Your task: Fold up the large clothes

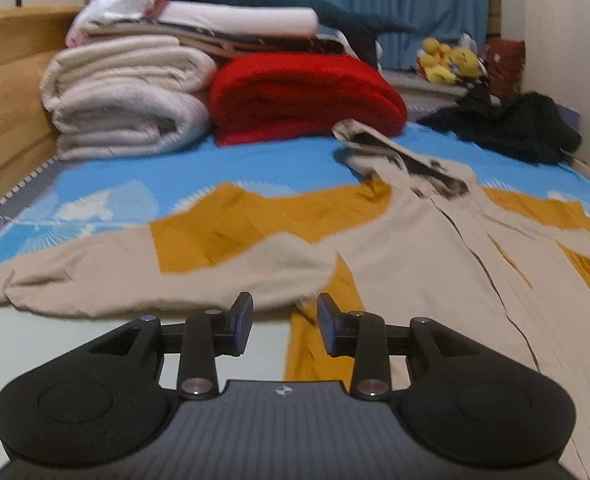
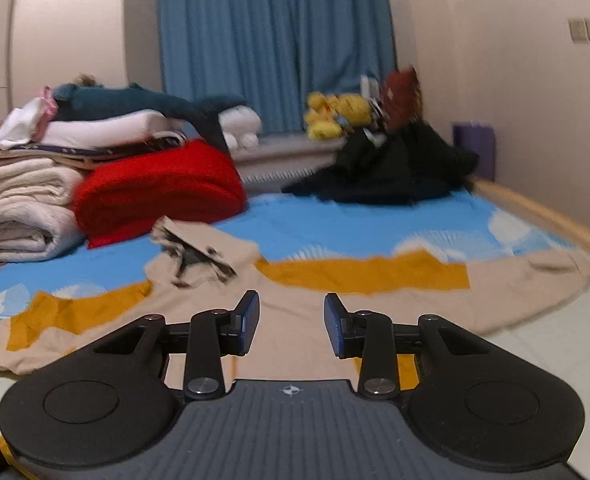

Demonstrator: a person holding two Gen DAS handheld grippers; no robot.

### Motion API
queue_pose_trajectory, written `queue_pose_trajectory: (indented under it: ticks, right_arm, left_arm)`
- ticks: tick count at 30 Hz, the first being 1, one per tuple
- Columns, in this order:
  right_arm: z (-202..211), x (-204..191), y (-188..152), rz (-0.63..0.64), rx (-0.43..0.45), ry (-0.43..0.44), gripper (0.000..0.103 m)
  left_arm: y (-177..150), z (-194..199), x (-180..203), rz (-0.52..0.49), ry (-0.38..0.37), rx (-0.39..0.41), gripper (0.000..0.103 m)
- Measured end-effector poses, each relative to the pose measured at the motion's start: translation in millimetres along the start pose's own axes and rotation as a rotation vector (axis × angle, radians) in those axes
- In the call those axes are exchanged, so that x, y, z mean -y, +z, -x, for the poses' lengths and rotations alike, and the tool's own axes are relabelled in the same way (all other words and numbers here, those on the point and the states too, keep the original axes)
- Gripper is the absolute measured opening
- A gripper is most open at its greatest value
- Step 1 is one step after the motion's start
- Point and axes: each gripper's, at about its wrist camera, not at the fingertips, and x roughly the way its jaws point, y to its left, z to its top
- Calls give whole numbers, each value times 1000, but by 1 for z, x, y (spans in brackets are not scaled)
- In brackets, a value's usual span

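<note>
The fingers point(image 1: 243, 322) of the left gripper point(image 1: 285, 324) are held apart and empty, as are those of the right gripper point(image 2: 291, 326). A beige and mustard jacket point(image 1: 435, 240) is spread flat, front up, on the bed point(image 1: 255, 160), sleeves out. It is judged soft, limp and fairly bulky; a sleeve cuff point(image 1: 11, 284) or the hem would be gripped best.
</note>
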Motion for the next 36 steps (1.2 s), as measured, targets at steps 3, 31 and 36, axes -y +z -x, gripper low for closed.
queue_pose_trajectory:
  ticks: [3, 31, 36]
  right_arm:
    - [-6, -18, 7, 26, 8, 20, 45]
    - [-125, -95, 20, 56, -161, 154, 23]
    - [-136, -98, 11, 53, -225, 167, 24]
  left_arm:
    - [8, -3, -6, 3, 11, 30, 40]
    - [3, -153, -235, 444, 226, -172, 69]
    - [-15, -174, -290, 666, 294, -256, 74]
